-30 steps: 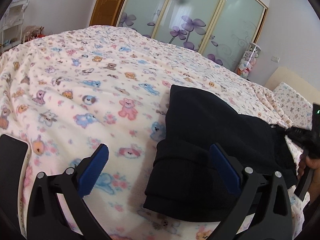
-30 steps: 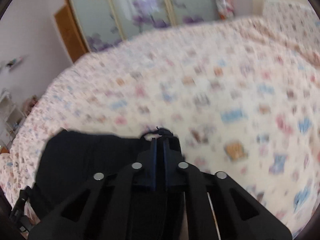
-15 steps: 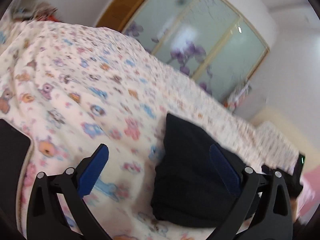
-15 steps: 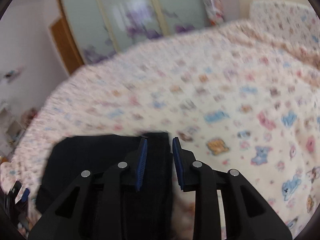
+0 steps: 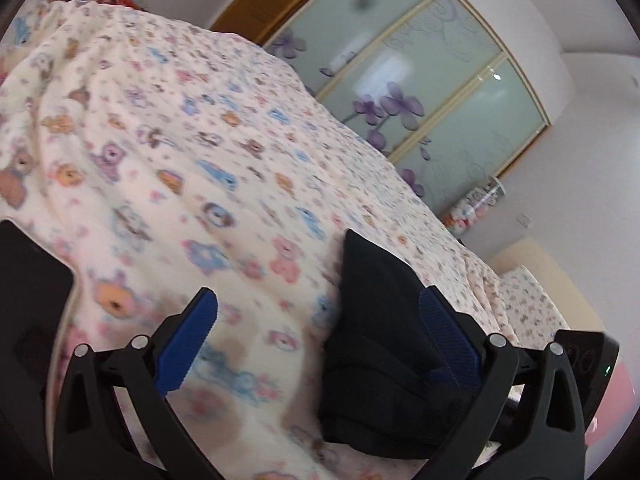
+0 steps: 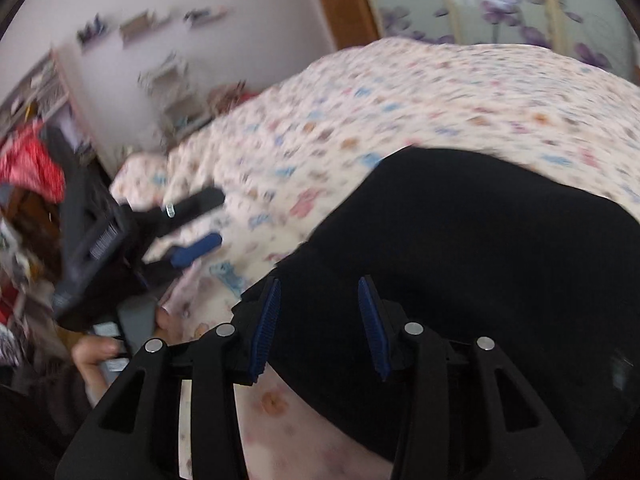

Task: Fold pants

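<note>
The black pants (image 5: 384,344) lie folded in a bundle on the bed's teddy-bear blanket (image 5: 192,152). My left gripper (image 5: 320,320) is open and empty, its jaws wide apart, with the bundle's left end behind its right finger. In the right wrist view the pants (image 6: 480,240) fill the right half. My right gripper (image 6: 320,316) is open just above their near edge and holds nothing. The left gripper (image 6: 192,224) also shows there at the left, open over the blanket.
Sliding wardrobe doors with purple flowers (image 5: 400,80) stand behind the bed. A pillow (image 5: 532,300) lies at the right. Shelves and clutter (image 6: 40,120) line the wall to the left of the bed. A dark flat object (image 5: 32,300) lies at the left edge.
My right gripper has opened and let go of the pants, then swung to the left over them. My left gripper stayed open and tilted.
</note>
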